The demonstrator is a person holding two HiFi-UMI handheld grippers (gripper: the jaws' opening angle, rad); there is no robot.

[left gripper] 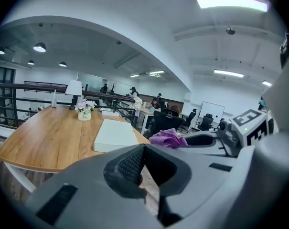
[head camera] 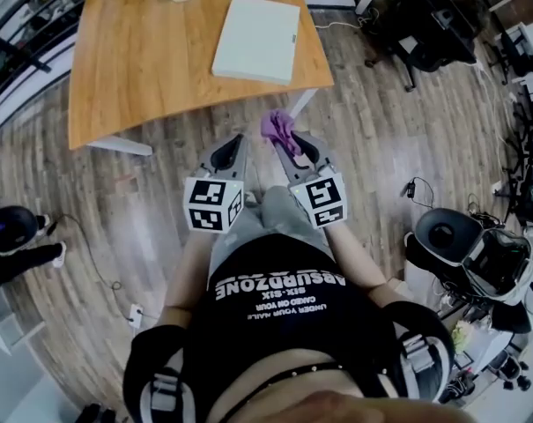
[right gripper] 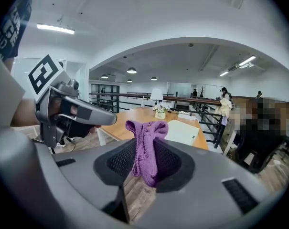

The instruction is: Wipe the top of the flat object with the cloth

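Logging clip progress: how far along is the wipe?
Done: the purple cloth is clamped in the right gripper. In hand: both grippers hang over the floor, short of the table; left gripper shut, empty. Left: the flat white object lies apart from the cloth, so all wiping remains.

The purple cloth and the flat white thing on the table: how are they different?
The cloth is purple and crumpled; the flat object is white, smooth and rectangular. The cloth hangs pinched in the right gripper, off the table; the flat object lies flat on the wooden table. The two are not touching.
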